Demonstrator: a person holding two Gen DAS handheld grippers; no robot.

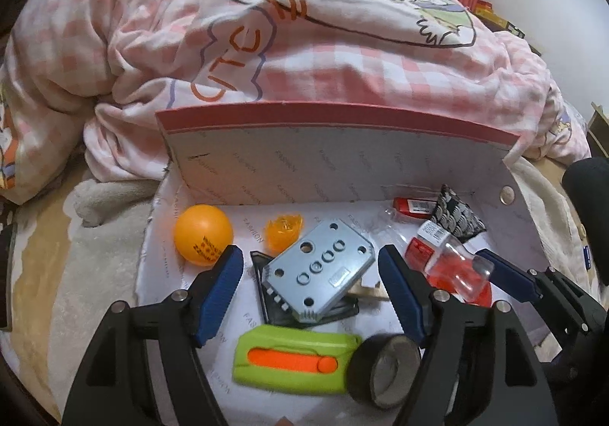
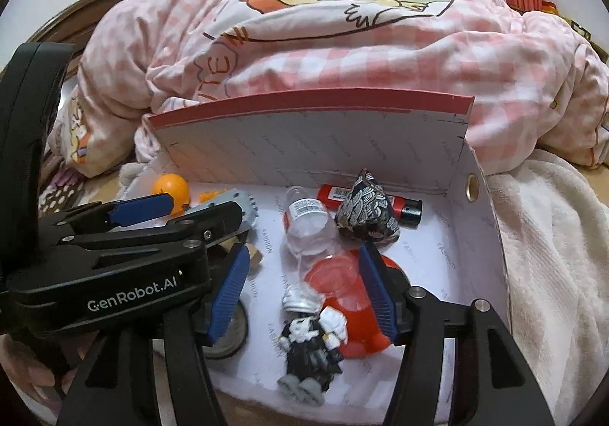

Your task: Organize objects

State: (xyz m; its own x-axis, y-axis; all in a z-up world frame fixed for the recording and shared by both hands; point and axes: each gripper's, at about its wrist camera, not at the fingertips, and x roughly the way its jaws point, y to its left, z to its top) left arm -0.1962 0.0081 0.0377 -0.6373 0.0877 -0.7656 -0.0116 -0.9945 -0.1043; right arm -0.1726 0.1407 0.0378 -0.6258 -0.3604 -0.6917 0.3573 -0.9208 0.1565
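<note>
An open shoe box [image 1: 304,167] with a red rim lies on the bed and holds the objects. My left gripper [image 1: 308,262] stands open over a grey plate with holes [image 1: 319,270]; a green utility knife [image 1: 293,357] and a black tape roll [image 1: 384,369] lie nearer the camera. An orange ball [image 1: 203,235] sits at the box's left. My right gripper [image 2: 304,254] is open above a black-and-white figurine [image 2: 308,342], a clear bottle [image 2: 308,224] and a red disc [image 2: 342,296]; its pads touch nothing.
A red lighter [image 2: 335,193] and a patterned pouch [image 2: 367,209] lie by the box's back wall [image 2: 304,148]. A bunched pink checked quilt [image 2: 342,53] rises behind the box. A cream blanket [image 2: 552,254] lies right of it. My left gripper's fingers [image 2: 141,211] crowd the box's left side.
</note>
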